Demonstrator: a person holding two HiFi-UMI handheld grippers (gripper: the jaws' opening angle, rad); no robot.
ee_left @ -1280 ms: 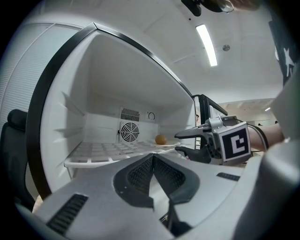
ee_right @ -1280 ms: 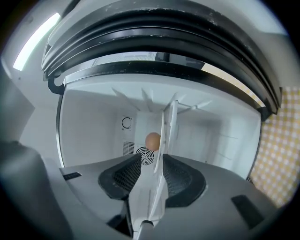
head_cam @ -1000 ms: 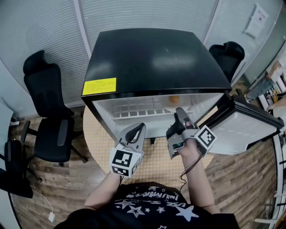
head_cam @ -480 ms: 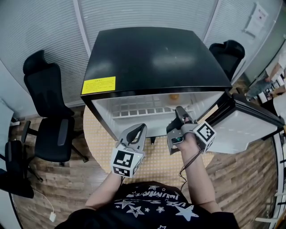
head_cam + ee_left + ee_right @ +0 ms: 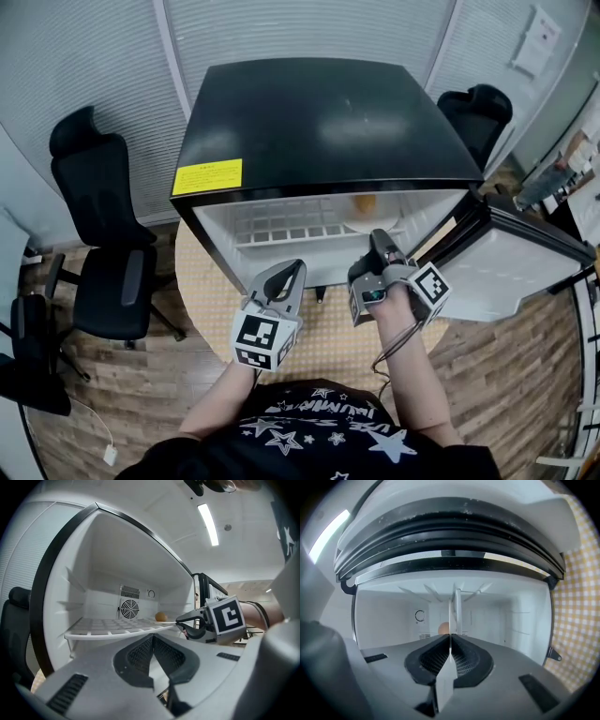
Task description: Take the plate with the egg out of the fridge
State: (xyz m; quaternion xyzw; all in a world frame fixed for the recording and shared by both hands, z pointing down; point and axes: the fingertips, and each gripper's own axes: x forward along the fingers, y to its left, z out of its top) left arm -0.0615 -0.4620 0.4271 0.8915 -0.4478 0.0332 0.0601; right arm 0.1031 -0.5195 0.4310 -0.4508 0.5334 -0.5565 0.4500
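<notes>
Since a moment ago the right gripper [image 5: 379, 236] has barely shifted at the mouth of the fridge [image 5: 328, 122], but its jaws have just been closing. They stood wide and are now pinched together on the near rim of the plate [image 5: 167, 622], whose thin white edge sits clamped between the pads. The left gripper [image 5: 295, 269] has stayed where it was, just beside the right one and a little further out from the opening. Its jaws are pressed together with nothing between them.

The plate is still inside the fridge, lying on the white wire shelf [image 5: 112, 626] toward the right side of the compartment. The egg [image 5: 161, 617], brownish, sits on the plate behind the clamped rim, toward the back wall. A round fan grille [image 5: 130, 607] is set in that back wall, to the left of the egg.

The fridge door [image 5: 511, 267] hangs wide open to the right. A yellow label [image 5: 208, 179] is stuck at the front left corner of the black top. The fridge stands on a round surface [image 5: 211, 281] covered in yellow checked cloth, and a black office chair [image 5: 98, 234] stands off to its left.
</notes>
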